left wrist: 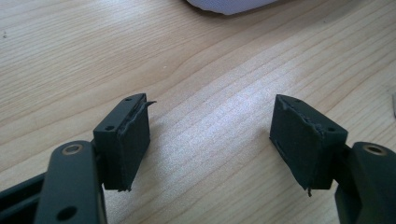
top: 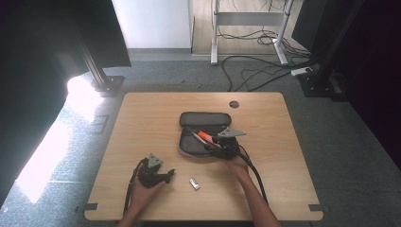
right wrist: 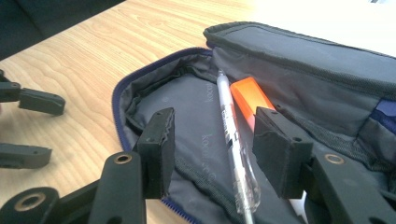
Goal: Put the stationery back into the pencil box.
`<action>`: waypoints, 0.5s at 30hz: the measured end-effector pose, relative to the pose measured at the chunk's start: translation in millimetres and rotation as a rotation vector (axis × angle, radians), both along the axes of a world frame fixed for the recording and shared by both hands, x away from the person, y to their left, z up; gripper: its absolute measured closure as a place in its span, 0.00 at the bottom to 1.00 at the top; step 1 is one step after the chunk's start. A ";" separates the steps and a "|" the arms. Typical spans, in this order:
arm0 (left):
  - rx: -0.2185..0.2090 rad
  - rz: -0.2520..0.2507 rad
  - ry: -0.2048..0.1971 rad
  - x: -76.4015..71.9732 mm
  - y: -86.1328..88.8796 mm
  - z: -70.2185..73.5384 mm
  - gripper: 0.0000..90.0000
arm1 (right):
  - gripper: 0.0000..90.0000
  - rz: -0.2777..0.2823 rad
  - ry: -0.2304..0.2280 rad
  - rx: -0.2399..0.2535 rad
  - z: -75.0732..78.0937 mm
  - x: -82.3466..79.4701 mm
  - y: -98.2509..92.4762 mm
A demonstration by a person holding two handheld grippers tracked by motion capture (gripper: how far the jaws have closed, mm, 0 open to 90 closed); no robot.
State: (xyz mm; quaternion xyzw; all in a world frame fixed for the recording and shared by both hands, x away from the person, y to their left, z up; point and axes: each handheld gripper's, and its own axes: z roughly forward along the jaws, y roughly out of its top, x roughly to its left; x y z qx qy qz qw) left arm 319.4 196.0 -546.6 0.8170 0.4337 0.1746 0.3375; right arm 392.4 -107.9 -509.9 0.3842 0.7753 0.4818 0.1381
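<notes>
Work in hand is judged to be the packing of a pencil case (right wrist: pixel 196 112), which lies unzipped on the table (top: pixel 142 123) directly under and ahead of the right gripper (right wrist: pixel 212 154). That gripper's jaws stand apart with nothing pressed between the pads; a clear pen (right wrist: pixel 233 140) lies in the case between and just below them, its length running away from the gripper, and an orange block (right wrist: pixel 250 95), probably an eraser or highlighter, rests just beyond the far-side jaw against the raised lid. Both items appear to sit fully inside the lower half, so the release looks complete. To finish the step cleanly, the right gripper should lift straight up and back along its own line before any sideways move, so that neither pad drags the pen out or catches the fabric wall and zip edge close beside the near jaw. The left gripper (left wrist: pixel 210 140) is held low over bare wood, jaws wide apart and empty, well off to the side of the case, whose pale edge shows ahead of it. In the high view a small silvery item (top: pixel 194 183) lies on the table just beside the left gripper (top: pixel 158 175), towards the other hand; if it is the next item, it is thin, so a low, level approach with the pads squared to its long sides is advised.
</notes>
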 end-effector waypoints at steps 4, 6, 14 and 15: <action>0.000 0.000 0.000 0.0 0.0 0.0 0.32 | 0.53 0.001 0.002 0.014 0.8 -8.2 -2.6; 0.000 0.000 0.000 0.0 0.0 0.0 0.32 | 0.53 0.002 0.006 0.017 0.4 -12.2 -4.0; 0.000 0.000 0.000 0.0 0.0 0.0 0.32 | 0.52 0.002 0.008 0.023 -8.7 -29.8 -10.7; 0.000 0.000 0.000 0.0 0.0 0.0 0.32 | 0.52 0.001 0.006 0.028 -9.3 -31.8 -11.8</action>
